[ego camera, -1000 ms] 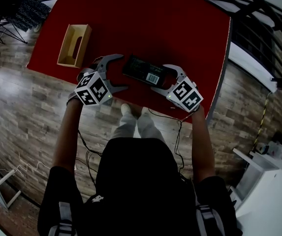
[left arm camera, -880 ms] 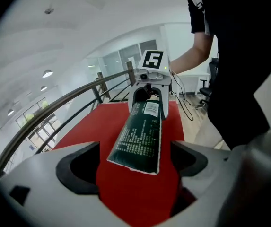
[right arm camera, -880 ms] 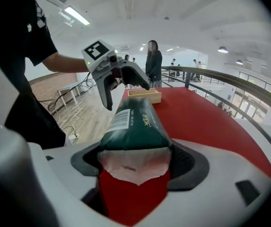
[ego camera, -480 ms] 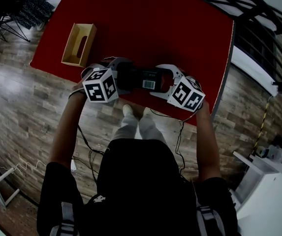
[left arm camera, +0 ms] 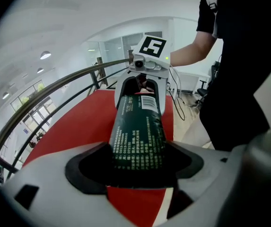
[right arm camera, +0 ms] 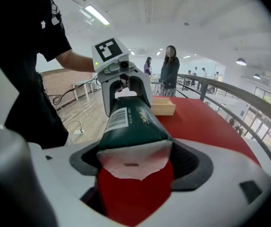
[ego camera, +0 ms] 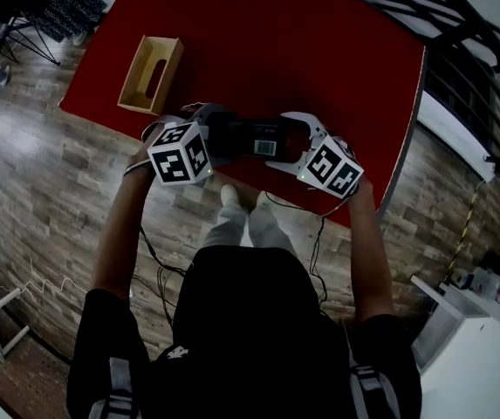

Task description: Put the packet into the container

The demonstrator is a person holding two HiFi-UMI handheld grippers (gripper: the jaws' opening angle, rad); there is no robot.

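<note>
A dark green packet (ego camera: 254, 138) with a white barcode label lies lengthwise between my two grippers at the near edge of the red table (ego camera: 319, 51). My left gripper (ego camera: 219, 133) is closing on its left end. In the left gripper view the packet (left arm camera: 140, 136) fills the gap and meets both pads. My right gripper (ego camera: 289, 138) has the other end, the white sealed edge of the packet (right arm camera: 133, 122), pressed between its pads. The container, an open light wooden box (ego camera: 151, 74), stands at the table's left edge, well clear of both grippers.
The table's near edge runs just under both grippers, with wood floor and the person's feet (ego camera: 241, 203) below. A metal railing (ego camera: 459, 24) runs past the table's far and right sides. People (right arm camera: 170, 74) stand in the background beyond the box (right arm camera: 162, 106).
The left gripper has swung in from beside the packet onto its left end. The packet's right end stays between the right gripper's jaws. The camera has shifted a little.
</note>
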